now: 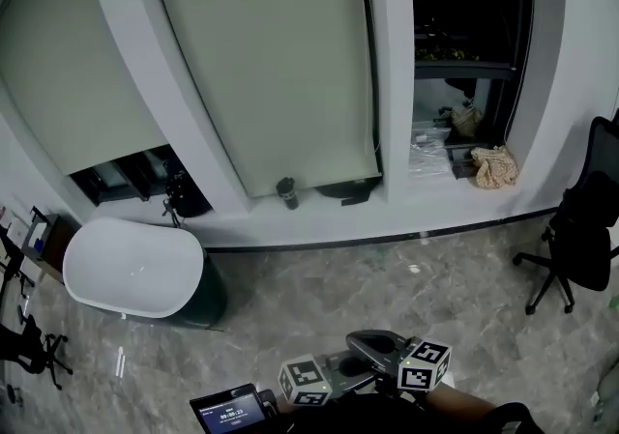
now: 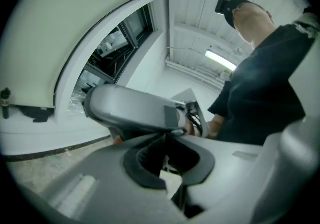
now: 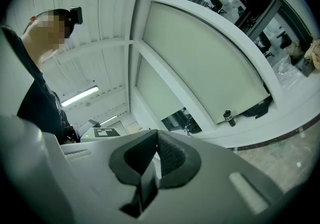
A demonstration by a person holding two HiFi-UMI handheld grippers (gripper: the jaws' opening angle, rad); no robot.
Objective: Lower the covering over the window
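Back from the window, I hold left gripper (image 2: 167,170) and right gripper (image 3: 151,160), both pinched closed, empty; blind (image 1: 271,65) lowered near sill (image 1: 435,208), bottle (image 1: 286,192) beneath.

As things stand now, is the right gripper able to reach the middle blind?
Probably not from here. The right gripper, shut and empty, is held near the person, and open floor lies between it and the middle blind. Nothing stands in the way; stepping closer should do.

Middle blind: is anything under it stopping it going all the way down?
Maybe. A small dark bottle stands on the sill at the blind's bottom edge, a flat dark thing beside it. Under it or just in front, I cannot tell.
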